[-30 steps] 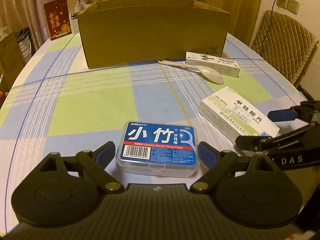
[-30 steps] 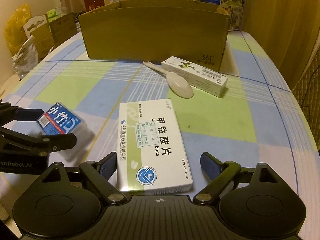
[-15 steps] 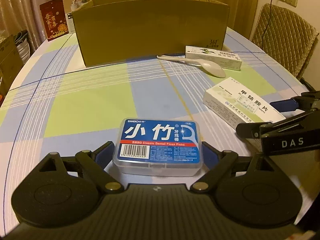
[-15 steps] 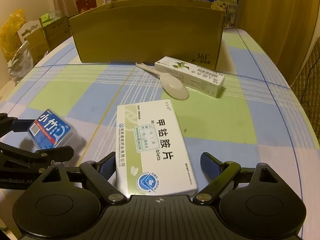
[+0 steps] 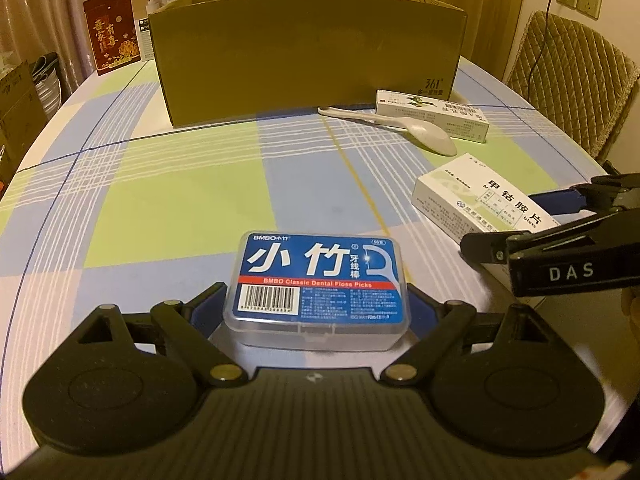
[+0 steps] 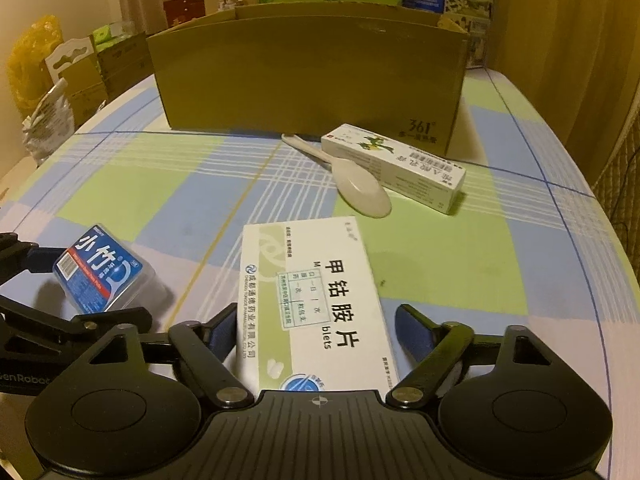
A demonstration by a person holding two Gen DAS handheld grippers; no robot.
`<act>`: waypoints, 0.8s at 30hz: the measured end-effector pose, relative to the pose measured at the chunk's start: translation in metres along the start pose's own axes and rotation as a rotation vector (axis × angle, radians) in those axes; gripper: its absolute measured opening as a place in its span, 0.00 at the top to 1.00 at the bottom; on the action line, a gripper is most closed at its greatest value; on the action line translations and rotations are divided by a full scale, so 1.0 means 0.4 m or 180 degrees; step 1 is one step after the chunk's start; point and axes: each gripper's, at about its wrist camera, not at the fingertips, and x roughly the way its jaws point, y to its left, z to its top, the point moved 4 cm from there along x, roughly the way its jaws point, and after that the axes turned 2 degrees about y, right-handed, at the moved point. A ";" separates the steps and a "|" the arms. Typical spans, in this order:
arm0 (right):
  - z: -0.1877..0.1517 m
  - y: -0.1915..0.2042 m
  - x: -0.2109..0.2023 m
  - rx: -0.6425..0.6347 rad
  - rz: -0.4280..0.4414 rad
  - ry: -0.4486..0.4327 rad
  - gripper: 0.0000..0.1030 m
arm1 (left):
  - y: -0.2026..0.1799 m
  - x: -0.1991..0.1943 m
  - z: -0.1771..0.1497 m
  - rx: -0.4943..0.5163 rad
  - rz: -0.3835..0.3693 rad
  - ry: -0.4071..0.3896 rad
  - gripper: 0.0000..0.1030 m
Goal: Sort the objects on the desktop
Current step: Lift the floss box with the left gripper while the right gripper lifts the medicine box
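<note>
Checked tablecloth (image 5: 168, 200) before a cardboard box (image 5: 308, 52), left gripper (image 5: 316, 304) apart astride the dental floss case (image 5: 318, 284) — right gripper (image 6: 310, 330) closing around the white medicine box (image 6: 316, 300), pads not yet pressing.

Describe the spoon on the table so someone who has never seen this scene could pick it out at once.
Start at the big open cardboard box at the far side of the checked tablecloth. Just in front of its right end lies a long white carton with a green leaf print, and the spoon lies against that carton's near side. It is the only rounded thing there: cream, handle toward the box, bowl toward the camera.
</note>
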 end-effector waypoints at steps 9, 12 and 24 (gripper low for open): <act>0.002 0.009 0.003 -0.0048 -0.0007 -0.0004 0.32 | -0.003 0.001 0.000 0.0020 0.0063 -0.0063 0.15; 0.003 0.010 0.003 -0.0037 -0.0007 -0.0003 0.32 | -0.003 0.004 0.000 0.0011 0.0048 -0.0042 0.15; 0.006 0.003 -0.006 0.0061 -0.0006 -0.0056 0.33 | -0.006 0.002 0.002 0.0009 0.0062 -0.0019 0.19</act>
